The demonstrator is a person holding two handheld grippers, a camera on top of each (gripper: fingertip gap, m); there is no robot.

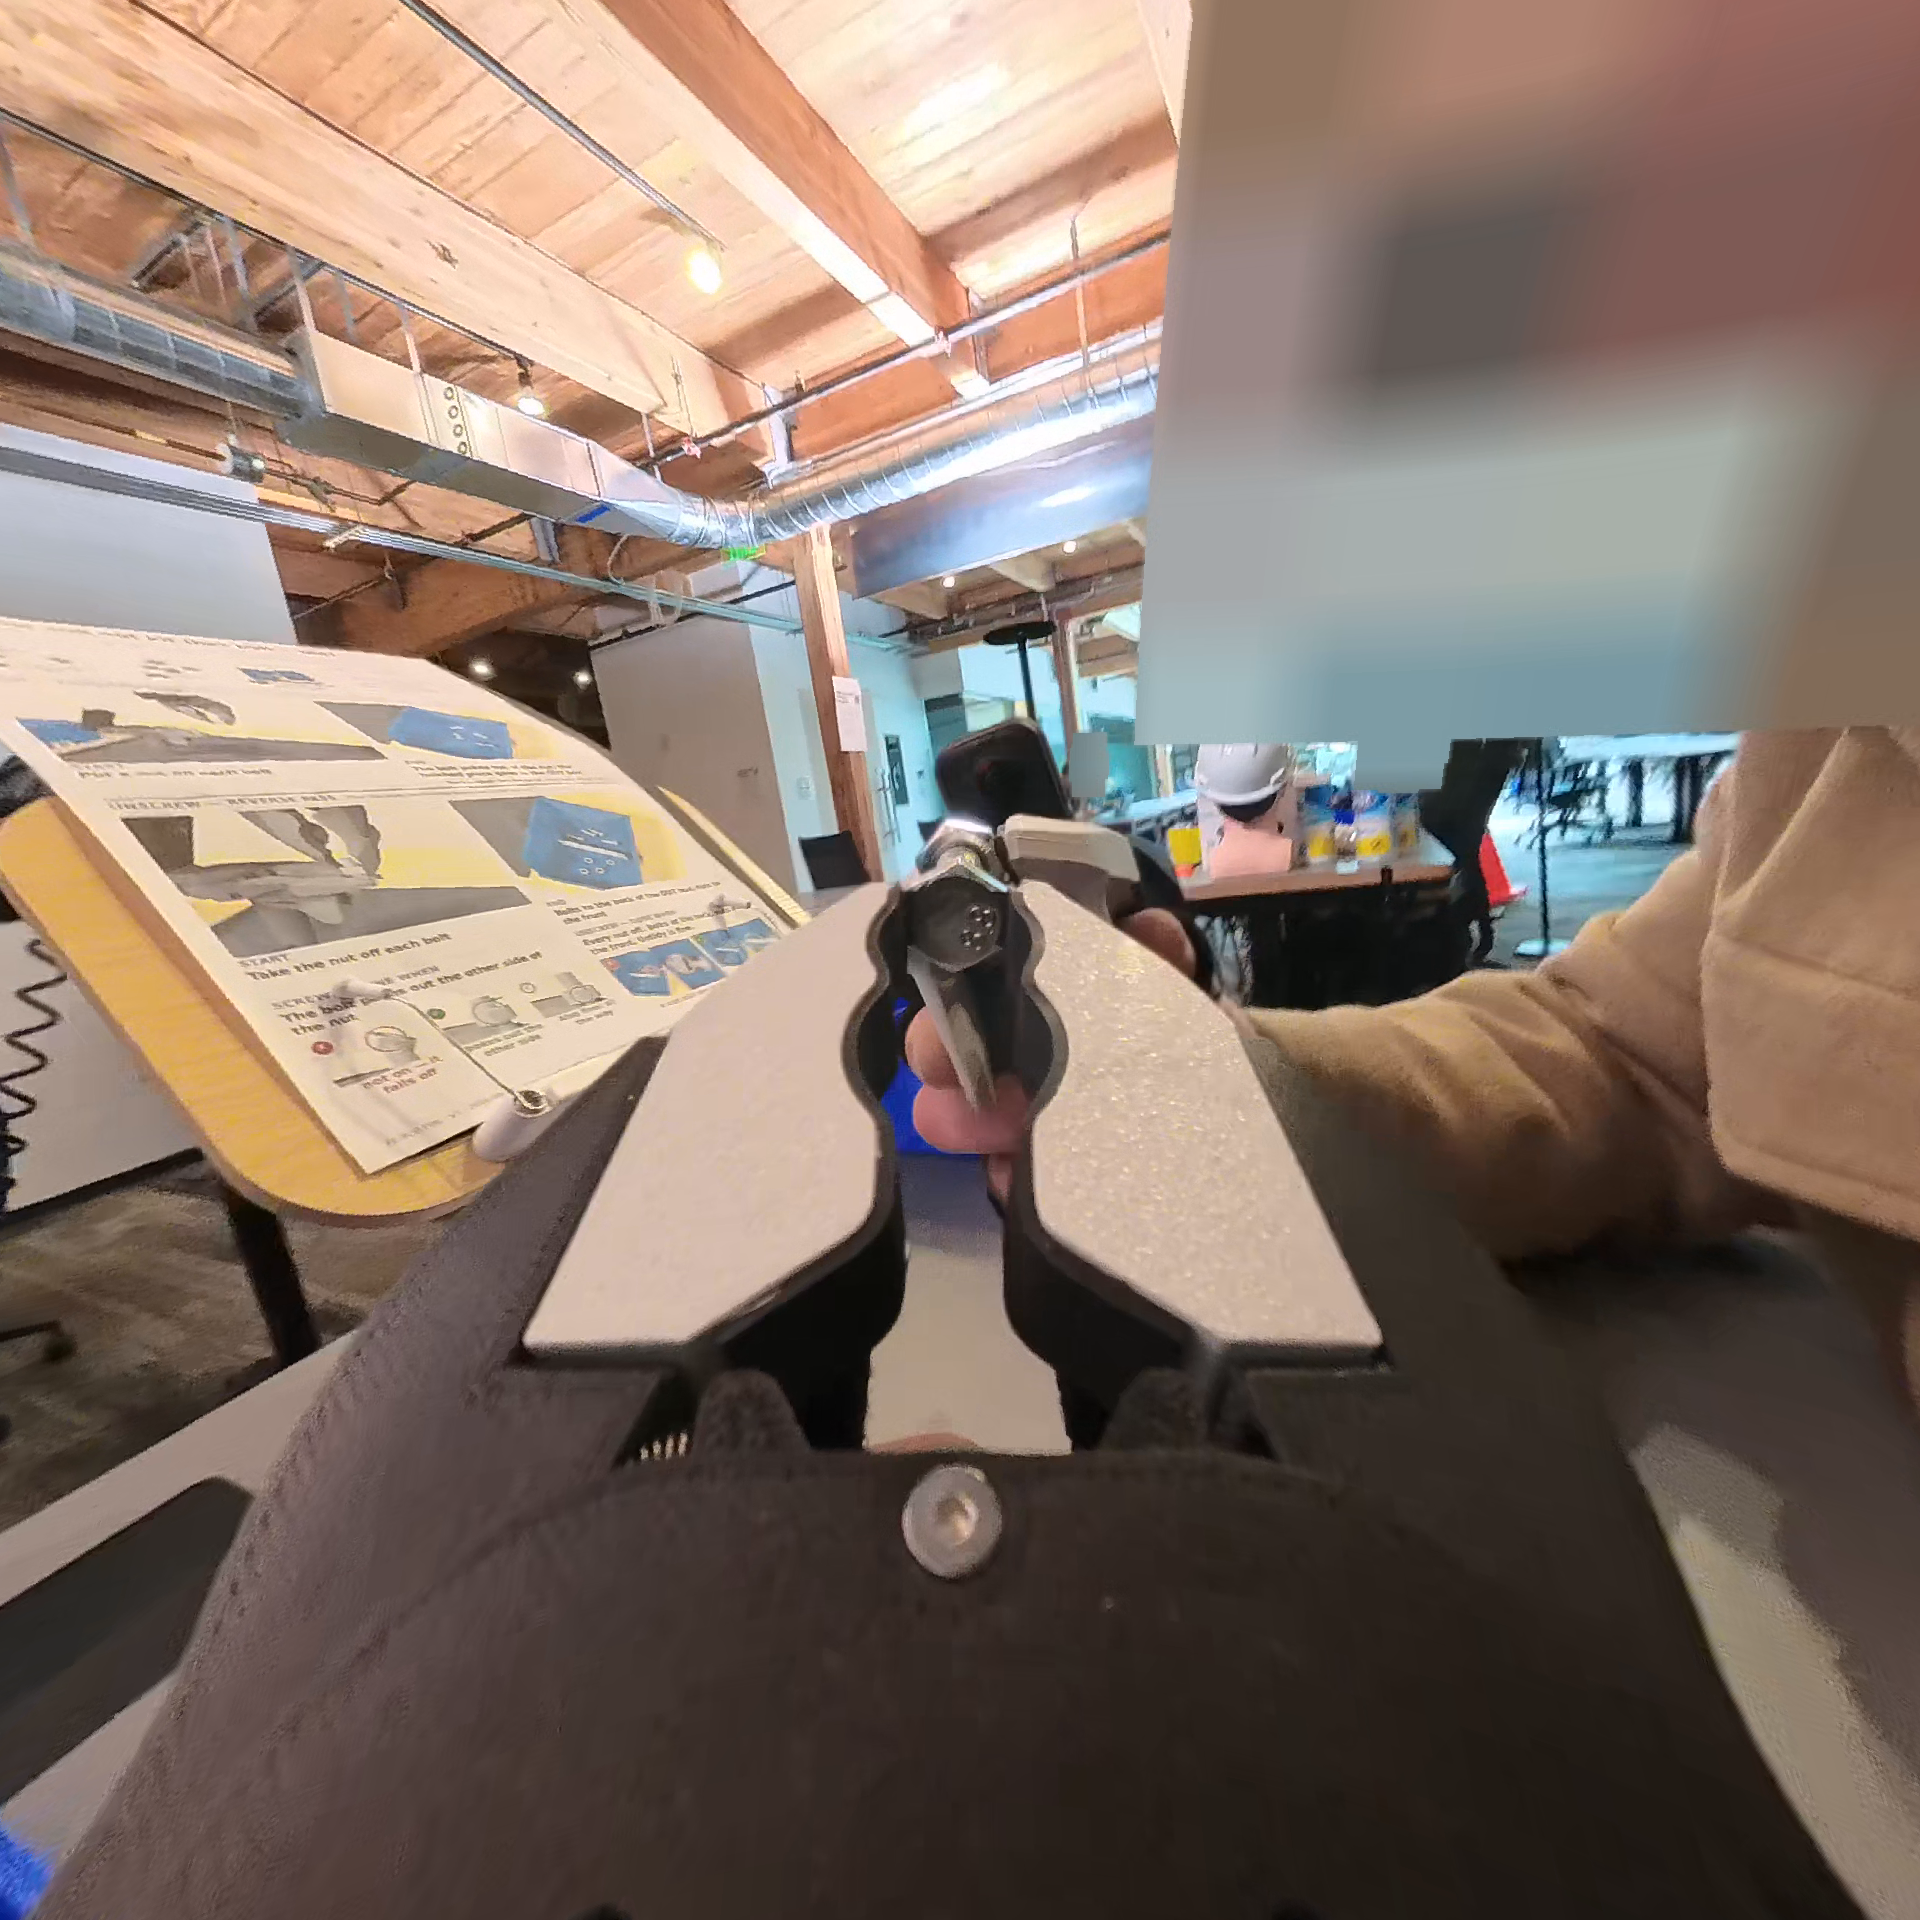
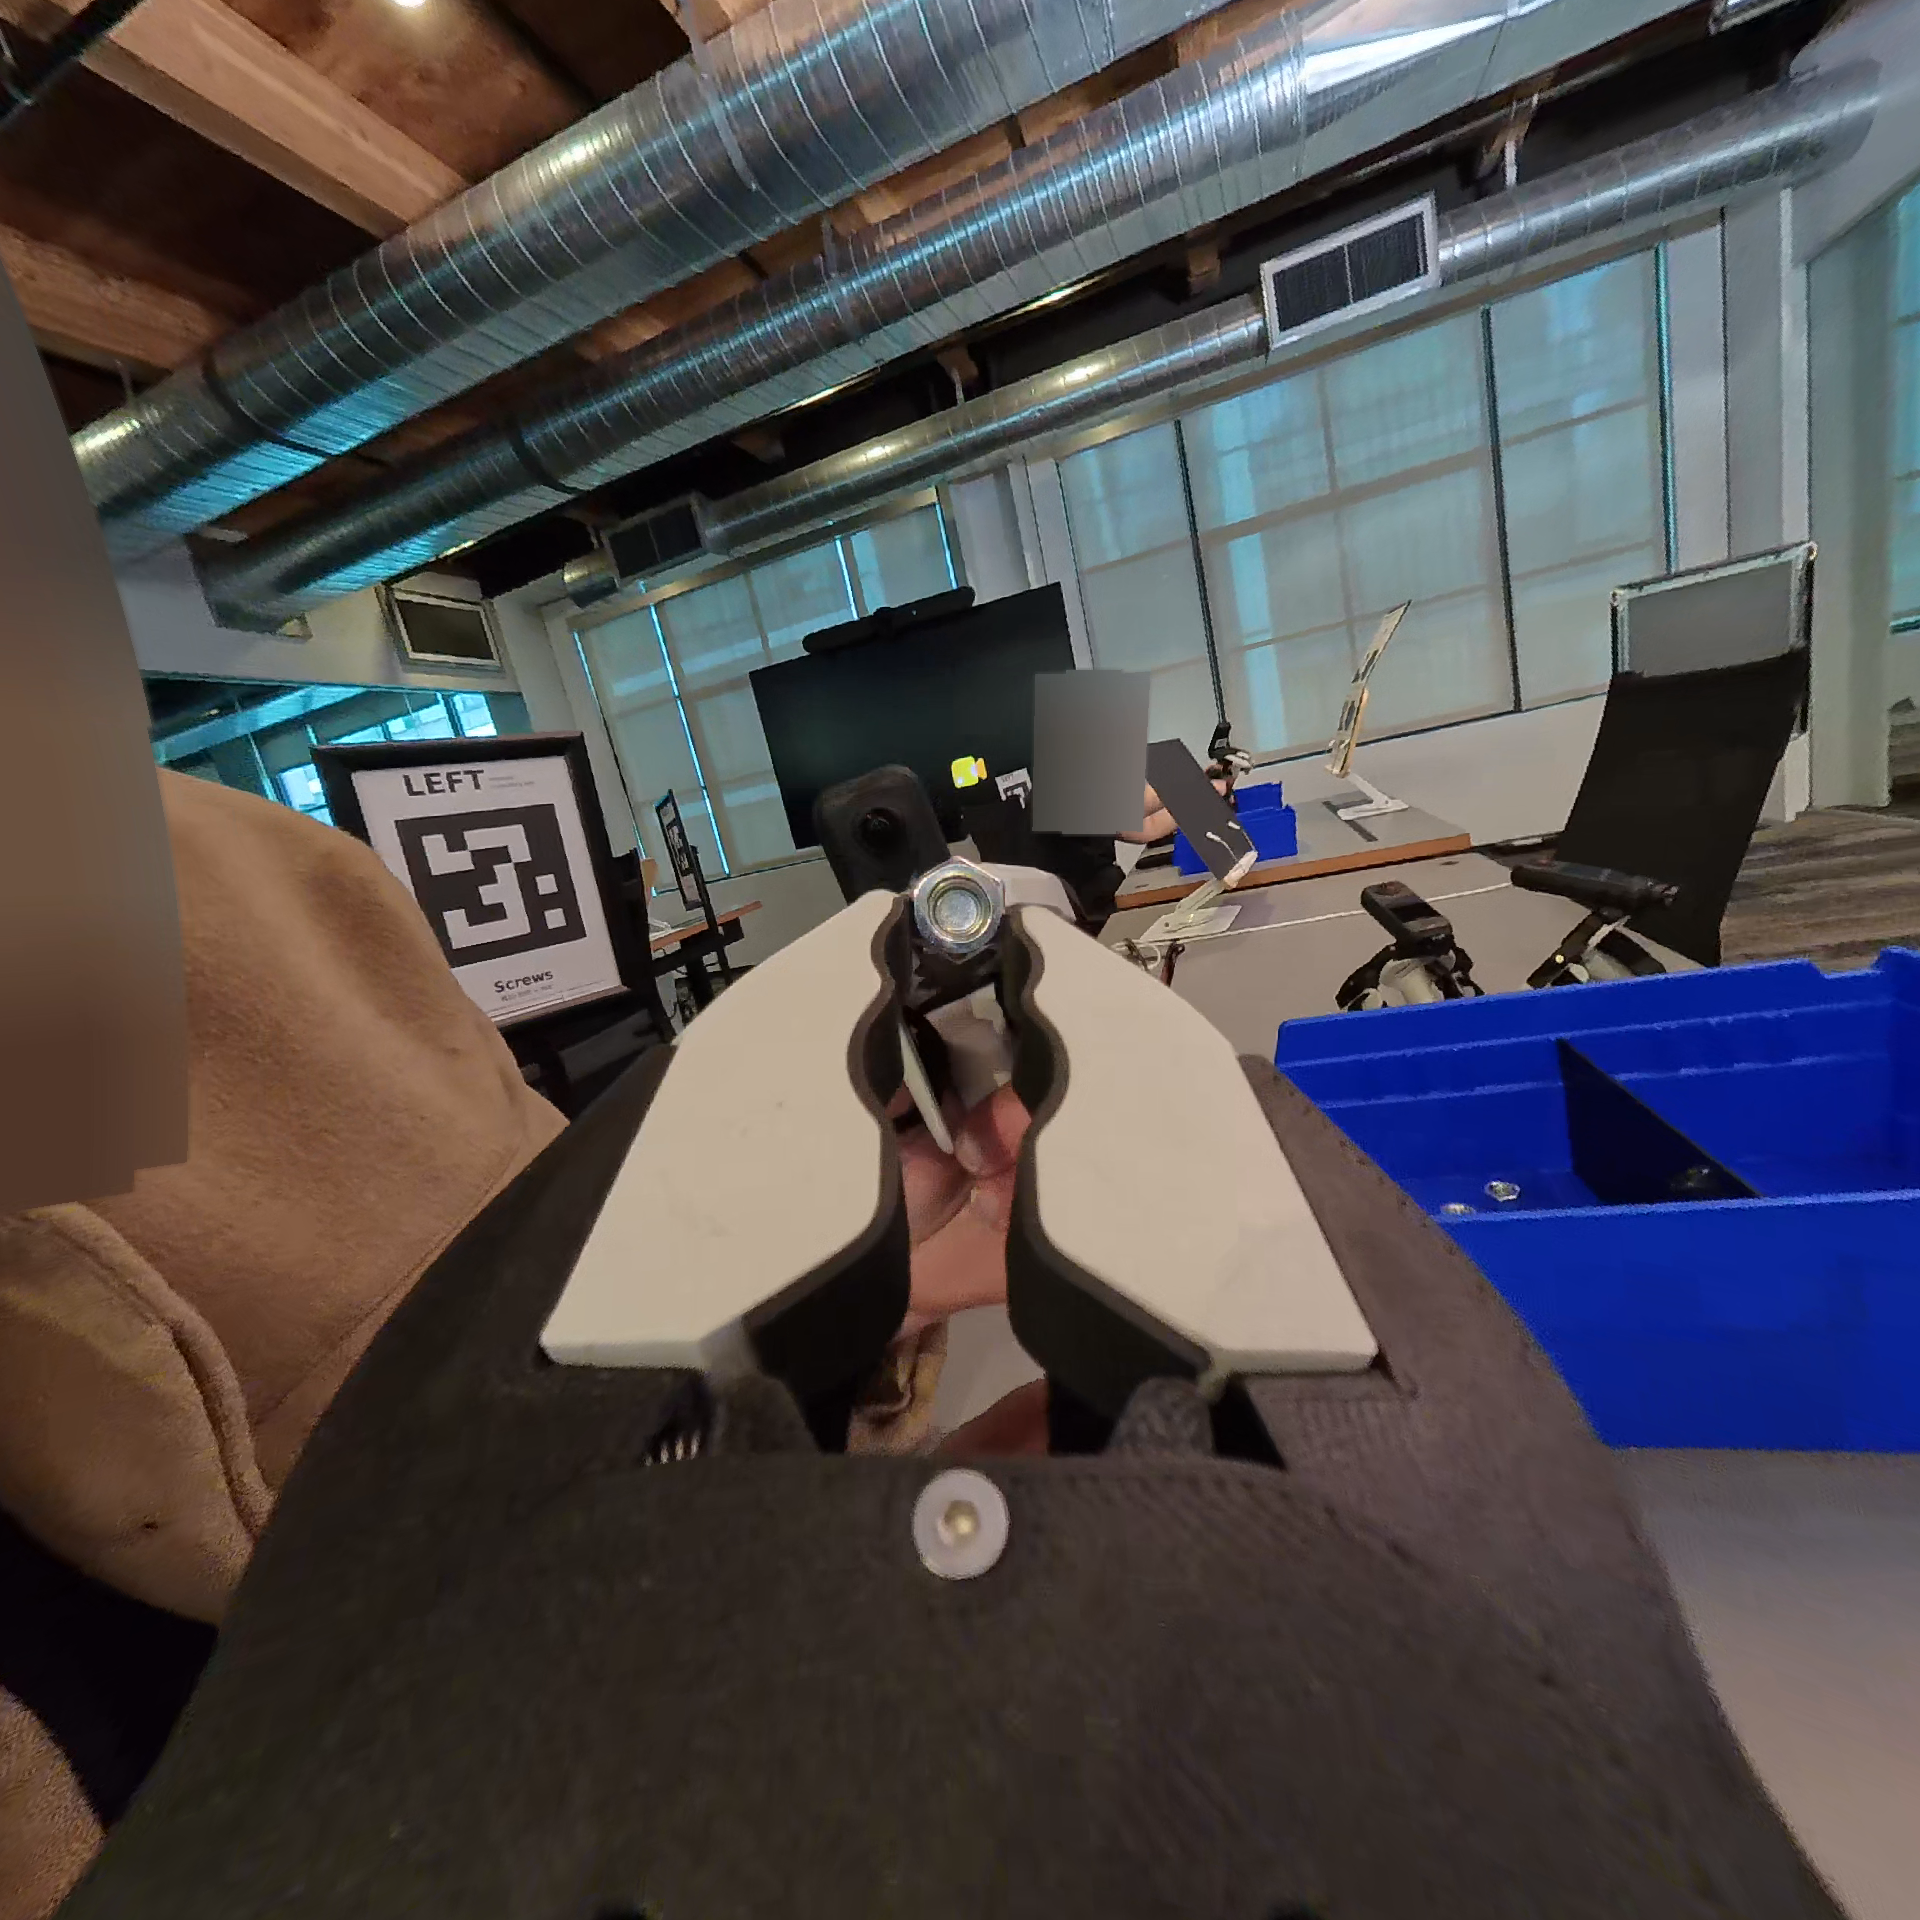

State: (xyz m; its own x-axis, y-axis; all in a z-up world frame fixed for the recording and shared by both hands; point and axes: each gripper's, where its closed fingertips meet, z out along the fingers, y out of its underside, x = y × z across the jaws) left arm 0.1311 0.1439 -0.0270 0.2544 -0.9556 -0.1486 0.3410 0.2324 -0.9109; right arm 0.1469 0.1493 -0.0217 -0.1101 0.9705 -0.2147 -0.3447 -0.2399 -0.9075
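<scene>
My left gripper (image 1: 956, 914) is shut on the hex head of a steel bolt (image 1: 966, 932), held up in the air. The bolt's shank points away from it toward my right gripper (image 1: 1070, 847), which faces it tip to tip. In the right wrist view, my right gripper (image 2: 956, 927) is shut on a silver hex nut (image 2: 956, 907), with the bolt's end showing in the nut's hole. The left gripper's black camera (image 2: 881, 831) shows just behind the nut. A hand (image 2: 961, 1195) shows through the gap below the fingers.
A blue divided bin (image 2: 1714, 1330) with a few loose nuts (image 2: 1496, 1190) sits at the right on the grey table. A printed instruction sheet on a wooden stand (image 1: 364, 904) is at the left. A tan sleeve (image 1: 1558, 1039), a framed marker sign (image 2: 483, 883) and a black chair (image 2: 1683, 810) are nearby. Left and right tips are no more than a few centimetres apart.
</scene>
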